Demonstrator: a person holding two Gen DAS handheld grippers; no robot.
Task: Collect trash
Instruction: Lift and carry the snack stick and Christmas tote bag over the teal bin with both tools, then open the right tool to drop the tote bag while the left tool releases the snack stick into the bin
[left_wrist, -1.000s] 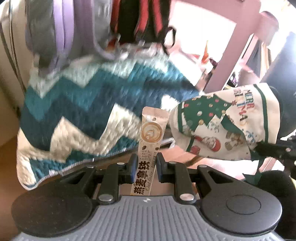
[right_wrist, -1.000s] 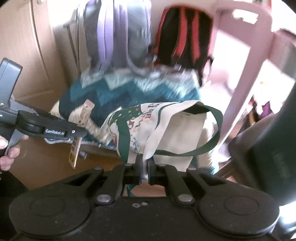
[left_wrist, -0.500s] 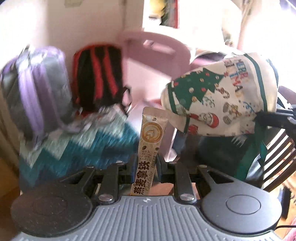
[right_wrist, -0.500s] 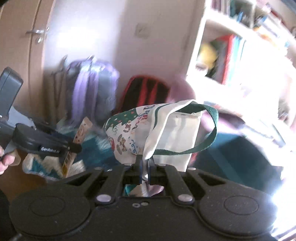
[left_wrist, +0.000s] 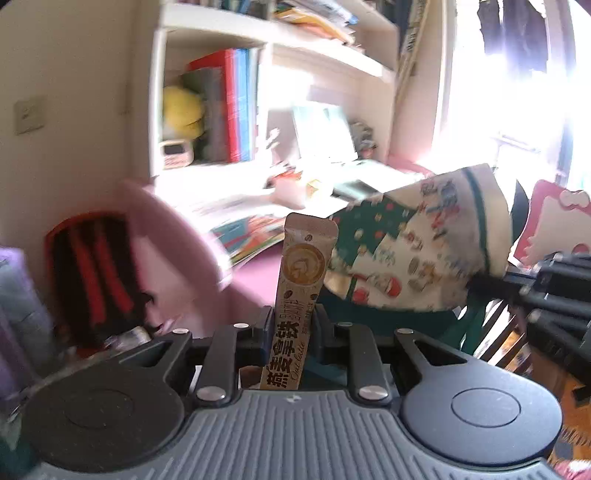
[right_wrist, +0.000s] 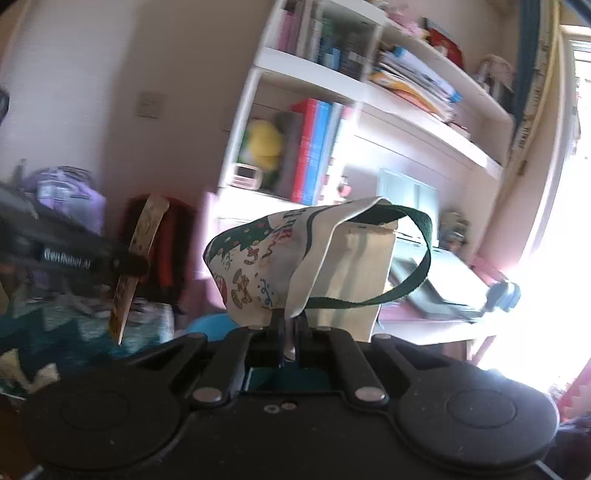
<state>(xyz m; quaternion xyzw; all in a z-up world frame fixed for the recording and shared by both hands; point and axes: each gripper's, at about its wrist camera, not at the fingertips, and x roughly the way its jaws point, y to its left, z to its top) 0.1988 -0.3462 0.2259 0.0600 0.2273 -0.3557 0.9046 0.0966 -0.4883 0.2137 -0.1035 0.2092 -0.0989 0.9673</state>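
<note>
My left gripper (left_wrist: 291, 325) is shut on a tan oat-latte sachet (left_wrist: 301, 284) that stands upright between its fingers. The sachet also shows in the right wrist view (right_wrist: 138, 258), left of the bag. My right gripper (right_wrist: 290, 328) is shut on the rim of a white Christmas-print tote bag (right_wrist: 258, 254) with a green strap (right_wrist: 417, 254), held up in the air with its mouth facing up and right. In the left wrist view the bag (left_wrist: 413, 254) hangs just right of the sachet, at about the same height.
A white bookshelf (left_wrist: 229, 110) with books and a yellow plush toy stands behind a cluttered desk (left_wrist: 258, 206). A pink chair back (left_wrist: 173, 229), a black-and-red backpack (left_wrist: 88, 280) and a purple backpack (right_wrist: 70, 192) are to the left. A bright window is on the right.
Both grippers have risen and tilted up, from the blue zigzag blanket and backpacks to the desk and bookshelf. The sachet and the bag have stayed gripped, side by side.
</note>
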